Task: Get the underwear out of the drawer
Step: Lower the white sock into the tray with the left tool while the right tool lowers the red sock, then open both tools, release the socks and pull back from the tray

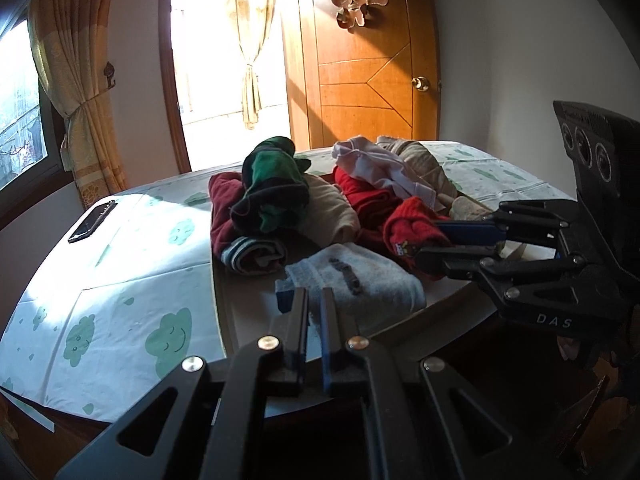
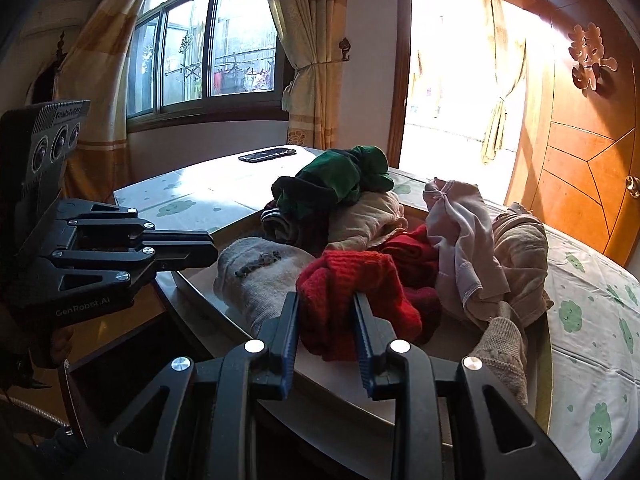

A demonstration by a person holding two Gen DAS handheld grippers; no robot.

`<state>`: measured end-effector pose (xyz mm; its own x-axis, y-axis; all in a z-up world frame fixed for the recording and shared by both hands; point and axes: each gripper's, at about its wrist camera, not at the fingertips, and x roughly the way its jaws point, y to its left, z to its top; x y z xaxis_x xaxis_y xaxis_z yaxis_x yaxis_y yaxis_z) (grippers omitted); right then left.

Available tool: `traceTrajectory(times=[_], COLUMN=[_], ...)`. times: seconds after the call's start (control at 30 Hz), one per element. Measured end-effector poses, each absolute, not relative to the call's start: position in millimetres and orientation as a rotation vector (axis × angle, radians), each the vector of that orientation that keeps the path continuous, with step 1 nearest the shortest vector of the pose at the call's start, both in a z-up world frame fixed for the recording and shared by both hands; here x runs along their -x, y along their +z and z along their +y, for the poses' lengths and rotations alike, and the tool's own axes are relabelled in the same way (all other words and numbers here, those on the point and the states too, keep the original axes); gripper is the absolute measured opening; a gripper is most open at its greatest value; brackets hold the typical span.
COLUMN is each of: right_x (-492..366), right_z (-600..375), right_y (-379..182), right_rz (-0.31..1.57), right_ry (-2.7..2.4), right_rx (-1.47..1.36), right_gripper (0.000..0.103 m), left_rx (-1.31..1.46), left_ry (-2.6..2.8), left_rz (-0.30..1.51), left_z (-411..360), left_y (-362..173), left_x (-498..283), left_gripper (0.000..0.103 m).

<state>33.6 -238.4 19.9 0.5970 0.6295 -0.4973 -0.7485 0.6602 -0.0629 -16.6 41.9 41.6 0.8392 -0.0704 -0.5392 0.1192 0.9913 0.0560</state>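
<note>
Low in the right wrist frame, the right gripper (image 2: pixel 326 312) brackets the red knit underwear (image 2: pixel 352 300) in the open drawer (image 2: pixel 224 296), jaws part-open, apparently pinching it. It's soft and light; grip a bunched fold. The left gripper (image 1: pixel 316 306) is closed, empty.

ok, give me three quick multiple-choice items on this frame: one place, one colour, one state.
1. Where does the phone lie? A in the drawer; B on the cloud-print cover; C on the windowsill.
2. What colour is the knitted garment between the right gripper's fingers? A red; B green; C grey.
3. How is the yellow curtain by the window? A drawn across; B tied back; C taken down.
B: it rests flat on the printed cover. A: red knit sits between the fingers. B: a tie gathers it.
</note>
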Motion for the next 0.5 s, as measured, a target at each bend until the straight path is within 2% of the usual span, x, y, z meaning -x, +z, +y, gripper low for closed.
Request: traceTrajectory(times=[0.07, 0.17, 0.23, 0.27, 0.33, 0.4, 0.5], right_x=[-35.1, -39.9, -43.6, -45.3, -44.9, -41.7, -38.0], right_z=[-234.4, -228.8, -225.8, -224.4, -222.7, -222.3, -220.7], right_y=[20.5, 23.6, 24.1, 23.6, 21.9, 20.7, 20.3], right_rz=[0.464, 0.467, 0.479, 0.486, 0.494, 0.486, 0.479], right_ry=[0.811, 0.807, 0.805, 0.804, 0.808, 0.805, 0.811], right_rx=[0.287, 0.292, 0.289, 0.289, 0.291, 0.297, 0.296], right_gripper=[0.029, 0.029, 0.030, 0.034, 0.043, 0.054, 0.061], left_rx=[-0.086, -0.078, -0.075, -0.074, -0.069, -0.062, -0.058], left_ry=[-0.096, -0.090, -0.081, -0.074, -0.059, -0.048, -0.042], left_rz=[0.565, 0.561, 0.555, 0.550, 0.537, 0.525, 0.523], left_z=[43.0, 45.4, 47.6, 48.7, 51.8, 54.2, 55.8], left_y=[40.8, 40.6, 41.6, 42.3, 44.4, 46.7, 47.6], left_x=[17.0, 17.9, 18.8, 19.6, 21.3, 23.2, 23.8], left_gripper=[0.003, 0.009, 0.022, 0.026, 0.044, 0.051, 0.054])
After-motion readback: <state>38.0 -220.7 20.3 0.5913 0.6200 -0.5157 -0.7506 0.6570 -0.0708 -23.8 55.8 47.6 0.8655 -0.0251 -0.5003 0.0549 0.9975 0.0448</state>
